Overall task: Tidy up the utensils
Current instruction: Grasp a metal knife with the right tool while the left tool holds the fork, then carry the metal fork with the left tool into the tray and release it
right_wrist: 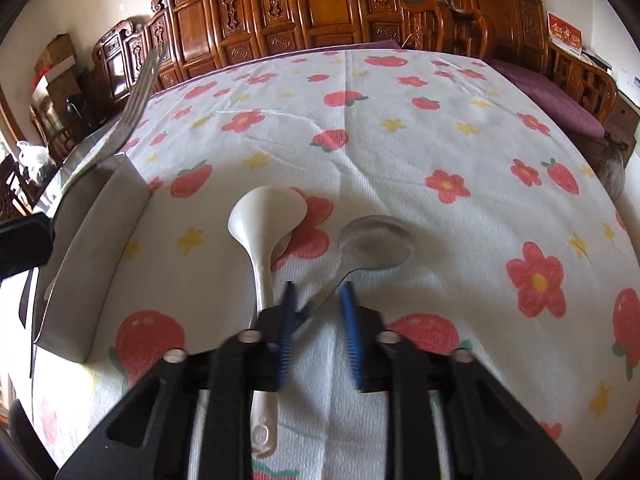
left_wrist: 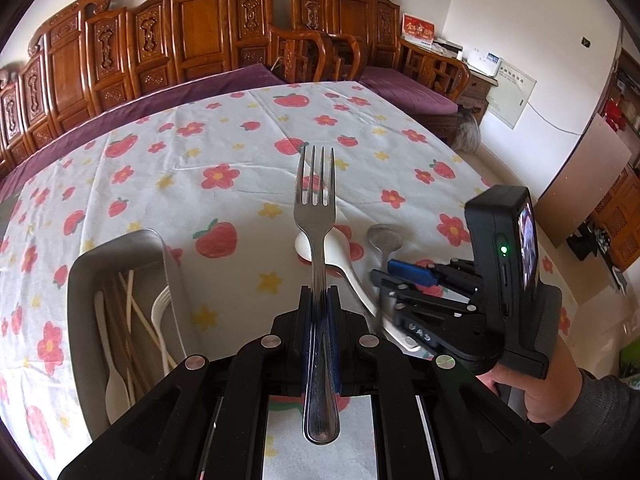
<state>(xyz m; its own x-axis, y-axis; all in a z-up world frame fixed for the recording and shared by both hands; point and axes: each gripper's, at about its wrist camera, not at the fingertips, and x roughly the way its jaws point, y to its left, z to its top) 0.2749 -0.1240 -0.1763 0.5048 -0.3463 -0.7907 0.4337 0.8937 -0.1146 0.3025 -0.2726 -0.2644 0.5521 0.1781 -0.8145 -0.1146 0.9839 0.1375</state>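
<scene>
Above the flowered tablecloth (left_wrist: 224, 148), the left gripper (left_wrist: 319, 300) clamps the fork (left_wrist: 316, 216) near the tray (left_wrist: 120, 248); lower it in lengthwise. Right gripper (right_wrist: 318, 300) straddles the metal spoon (right_wrist: 374, 240), jaws apart; center before closing, clear of the white spoon (right_wrist: 266, 216).

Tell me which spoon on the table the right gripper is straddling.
The metal spoon: its handle runs between the right gripper pads. The white spoon lies just outside, to their left.

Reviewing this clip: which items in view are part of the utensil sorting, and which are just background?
Part of the job:
- metal fork, clamped in the left gripper
- metal spoon, between the right gripper fingers
- white plastic spoon on the tablecloth
- grey tray holding chopsticks

Background:
- carved wooden bench
- purple cushion
</scene>
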